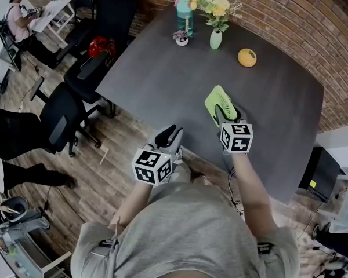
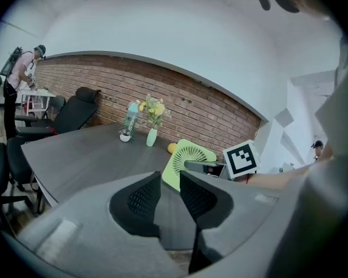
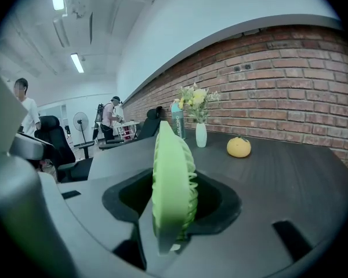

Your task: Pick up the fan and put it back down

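My right gripper [image 1: 225,116] is shut on the light green fan [image 1: 219,102], which stands edge-on between its jaws in the right gripper view [image 3: 173,184]. The fan tilts over the near right part of the dark table [image 1: 162,80]; whether its base touches the top is hidden. The left gripper view shows the fan's round grille [image 2: 188,158] with the right gripper [image 2: 206,167] behind it. My left gripper [image 1: 168,136] hovers at the table's near edge, left of the fan. Its pads [image 2: 145,198] stand a narrow slit apart with nothing between them.
At the table's far side stand an orange [image 1: 247,57], a white vase of flowers [image 1: 216,38], a teal bottle [image 1: 185,16] and a small pot [image 1: 181,38]. Black office chairs [image 1: 64,120] crowd the left side. A person [image 1: 20,16] works at a far desk.
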A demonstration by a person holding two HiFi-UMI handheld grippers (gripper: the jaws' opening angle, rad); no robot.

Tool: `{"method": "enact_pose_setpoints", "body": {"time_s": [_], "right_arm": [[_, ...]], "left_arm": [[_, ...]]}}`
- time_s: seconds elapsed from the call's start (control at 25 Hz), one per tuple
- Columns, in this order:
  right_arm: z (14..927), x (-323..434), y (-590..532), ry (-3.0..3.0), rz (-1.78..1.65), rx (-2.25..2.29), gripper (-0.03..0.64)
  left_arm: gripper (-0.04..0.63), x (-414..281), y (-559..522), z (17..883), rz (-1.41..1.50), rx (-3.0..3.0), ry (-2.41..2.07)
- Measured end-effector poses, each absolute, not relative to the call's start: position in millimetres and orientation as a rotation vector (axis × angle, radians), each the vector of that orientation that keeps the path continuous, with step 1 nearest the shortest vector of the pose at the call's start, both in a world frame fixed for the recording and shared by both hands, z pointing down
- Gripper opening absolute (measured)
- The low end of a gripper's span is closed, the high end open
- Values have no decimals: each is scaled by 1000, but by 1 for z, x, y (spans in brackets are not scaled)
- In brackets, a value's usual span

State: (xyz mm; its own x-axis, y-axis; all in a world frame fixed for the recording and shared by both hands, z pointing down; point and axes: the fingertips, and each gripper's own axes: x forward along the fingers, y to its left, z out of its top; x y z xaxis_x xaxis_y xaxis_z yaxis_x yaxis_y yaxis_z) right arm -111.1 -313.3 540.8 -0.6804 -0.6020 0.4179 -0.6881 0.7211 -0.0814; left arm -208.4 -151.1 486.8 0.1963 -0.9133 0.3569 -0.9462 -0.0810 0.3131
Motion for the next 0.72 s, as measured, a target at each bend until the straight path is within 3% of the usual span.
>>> {"method": "enact_pose_setpoints", "body": {"time_s": [0.72], "right_arm": [[570,-162,-335,-2514,345,970,192]], "left_arm": [[103,-246,-175,505,106,1972,-1693]]}}
